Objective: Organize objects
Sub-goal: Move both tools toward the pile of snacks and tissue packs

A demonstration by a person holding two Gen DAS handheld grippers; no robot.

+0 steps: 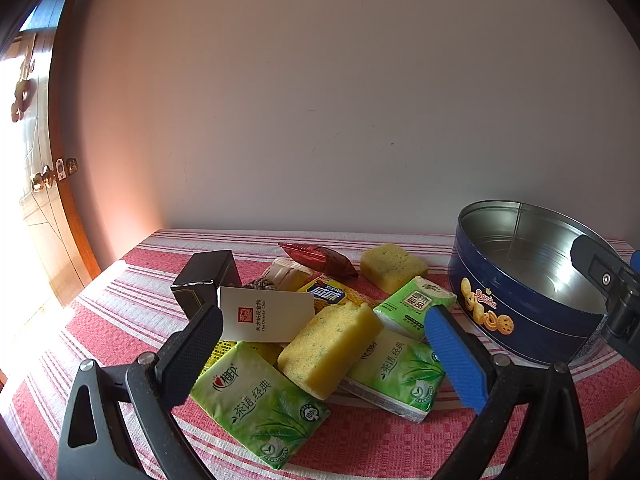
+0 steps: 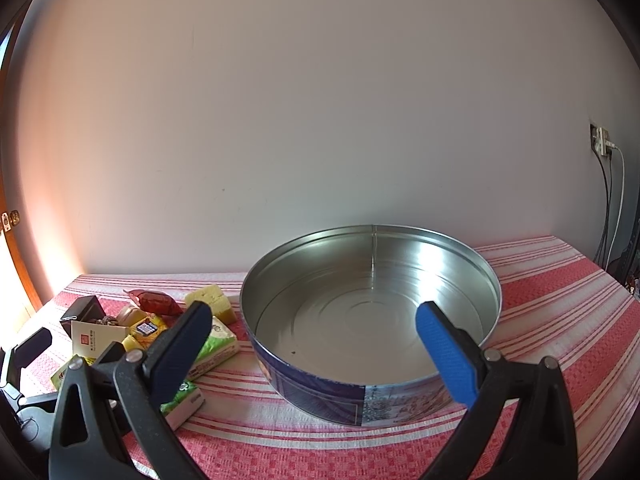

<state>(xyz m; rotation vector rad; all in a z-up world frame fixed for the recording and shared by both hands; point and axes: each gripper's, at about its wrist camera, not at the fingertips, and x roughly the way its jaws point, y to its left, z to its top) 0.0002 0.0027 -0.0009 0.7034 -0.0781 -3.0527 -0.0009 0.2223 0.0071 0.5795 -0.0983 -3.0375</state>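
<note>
On the striped worktop (image 1: 360,448), the blue tin (image 1: 520,320) reads "Danisa", a white card (image 1: 266,314) "The Oriental Club", both beside green tissue packs (image 1: 260,408). Both the left gripper (image 1: 324,340) and right gripper (image 2: 314,326) gape wide, holding nothing. Only the right wrist view shows the tin's whole bare floor and a wall socket (image 2: 600,140).

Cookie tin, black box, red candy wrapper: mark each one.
cookie tin (image 2: 372,312), right wrist view, bare metal floor.
black box (image 1: 208,276), left wrist view, its front face.
red candy wrapper (image 1: 318,258), left wrist view, its middle.
</note>
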